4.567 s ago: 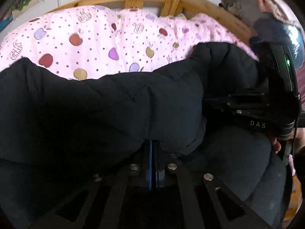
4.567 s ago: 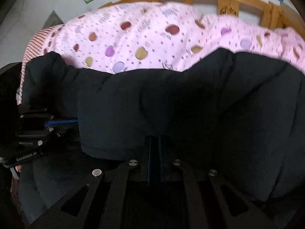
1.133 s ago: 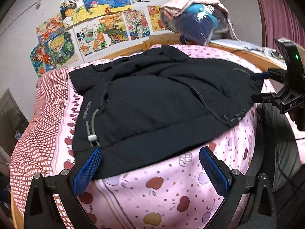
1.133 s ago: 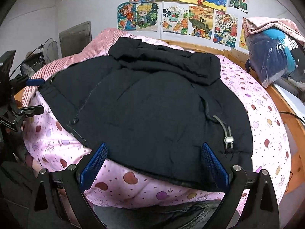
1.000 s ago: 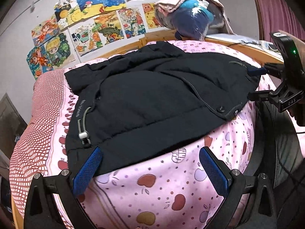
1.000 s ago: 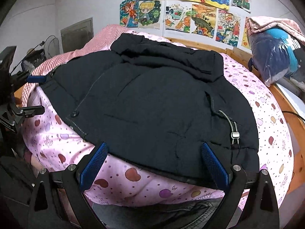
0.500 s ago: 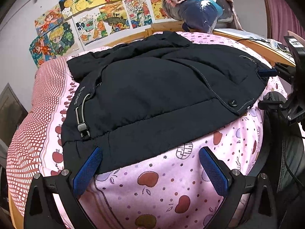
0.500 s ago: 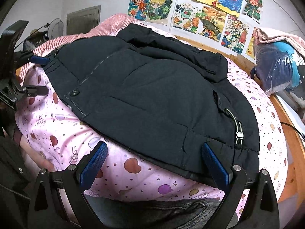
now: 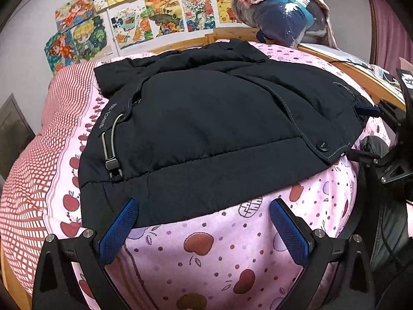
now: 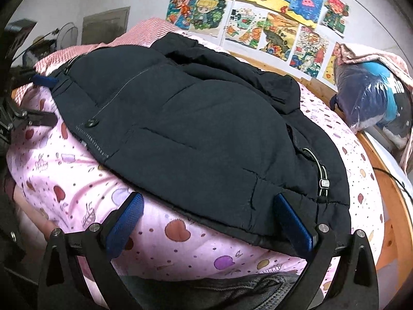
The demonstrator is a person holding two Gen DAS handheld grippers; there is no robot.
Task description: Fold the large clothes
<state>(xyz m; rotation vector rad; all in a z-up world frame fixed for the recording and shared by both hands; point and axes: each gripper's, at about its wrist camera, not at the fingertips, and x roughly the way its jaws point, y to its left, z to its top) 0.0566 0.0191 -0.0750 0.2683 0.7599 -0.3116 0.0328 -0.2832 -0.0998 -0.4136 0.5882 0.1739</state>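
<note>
Both my jaws stand wide apart, gripping nothing: left gripper (image 9: pixel 202 228) and right gripper (image 10: pixel 210 218) at each frame's bottom. Only the right wrist view shows a fan (image 10: pixel 67 34) at upper left and jeans (image 10: pixel 258 288) along the bottom edge. Pink apple-print bedding (image 9: pixel 206 253) covers the bed; drawings (image 9: pixel 144 18) line the wall. A black padded jacket (image 9: pixel 206 118) lies spread across the frame's middle, snap button (image 9: pixel 322 146) at its right hem.

The jacket (image 9: pixel 206 134) is made of matt, quilted dark cloth with metal snaps. The bedsheet (image 9: pixel 206 253) is soft printed cotton-like cloth. The bed frame (image 10: pixel 392 206) is smooth wood.
</note>
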